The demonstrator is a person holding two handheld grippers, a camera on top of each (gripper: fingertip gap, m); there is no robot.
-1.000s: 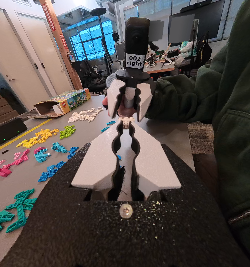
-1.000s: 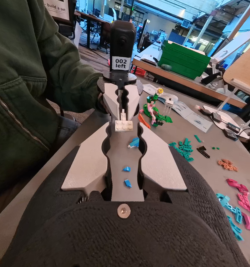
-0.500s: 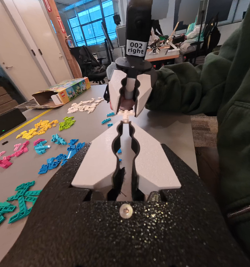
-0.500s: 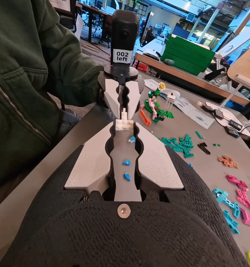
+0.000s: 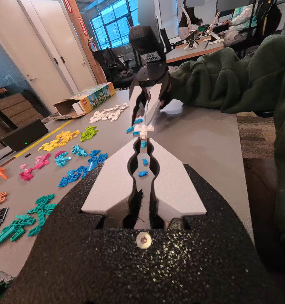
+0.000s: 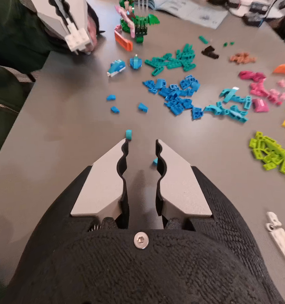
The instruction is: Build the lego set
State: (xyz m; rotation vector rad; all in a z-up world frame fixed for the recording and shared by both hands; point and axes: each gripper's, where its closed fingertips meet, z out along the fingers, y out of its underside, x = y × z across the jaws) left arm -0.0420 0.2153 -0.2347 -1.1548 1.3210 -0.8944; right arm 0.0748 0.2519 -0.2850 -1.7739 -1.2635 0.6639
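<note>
My left gripper (image 5: 143, 139) is shut on a small white lego assembly (image 5: 143, 130), a flat plate on a narrow piece, held above the grey table (image 5: 196, 139). It also shows blurred at the top left of the right wrist view (image 6: 72, 32), with the white assembly (image 6: 78, 40) at its tips. My right gripper (image 6: 141, 140) is open and empty, tilted down over the table. A small teal piece (image 6: 128, 134) lies just past its left fingertip. In the left wrist view the right gripper (image 5: 141, 120) hangs just beyond the white assembly.
Sorted piles lie on the table: blue (image 6: 174, 95), dark teal (image 6: 173, 60), light teal (image 6: 232, 107), pink (image 6: 260, 88), lime (image 6: 273, 156), yellow (image 5: 59, 142), white (image 5: 107, 113). A part-built green model (image 6: 135, 21), a booklet (image 6: 192, 9) and an open lego box (image 5: 89, 100) stand farther off. Spacing between my two grippers at the tips: around 15 cm.
My right gripper has let go of the white plate, opened, pulled back and tipped down toward the table. My left gripper still holds the white assembly.
</note>
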